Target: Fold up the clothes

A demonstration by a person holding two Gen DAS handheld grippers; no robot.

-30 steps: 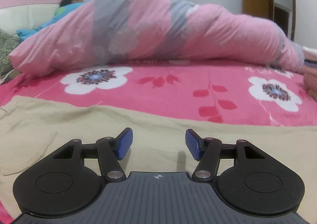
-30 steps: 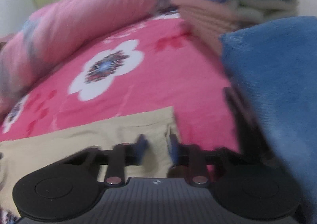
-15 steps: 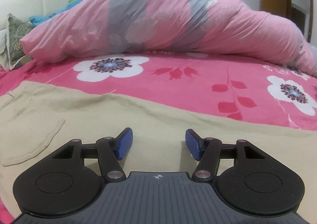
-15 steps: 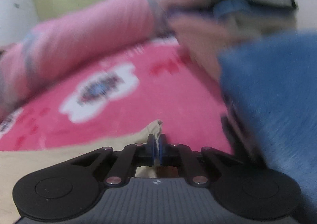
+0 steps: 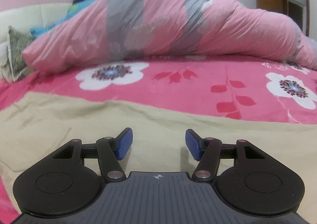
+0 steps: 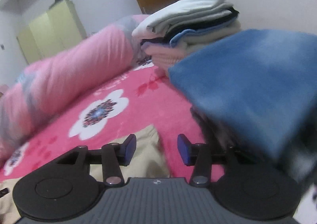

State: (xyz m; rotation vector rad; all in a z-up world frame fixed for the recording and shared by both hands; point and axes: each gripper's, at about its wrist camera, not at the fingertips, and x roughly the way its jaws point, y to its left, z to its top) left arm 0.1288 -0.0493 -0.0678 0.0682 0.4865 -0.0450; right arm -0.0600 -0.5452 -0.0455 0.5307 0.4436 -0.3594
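Right gripper (image 6: 156,148): jaws just opened, parted over a beige garment (image 6: 150,156) corner, nothing gripped. Left gripper (image 5: 158,144): jaws wide over the same flat woven cloth on the floral pink bedsheet (image 5: 178,85). Far: a rolled quilt (image 5: 158,25); right, stacked folded clothes (image 6: 188,25).

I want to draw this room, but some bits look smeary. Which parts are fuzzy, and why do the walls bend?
Right wrist view: the blue cloth and pink quilt are smeared by motion; the folded stack is a little sharper. Left wrist view: sharper, the beige garment only soft near the edges. Both views: the fisheye lens curves the walls.
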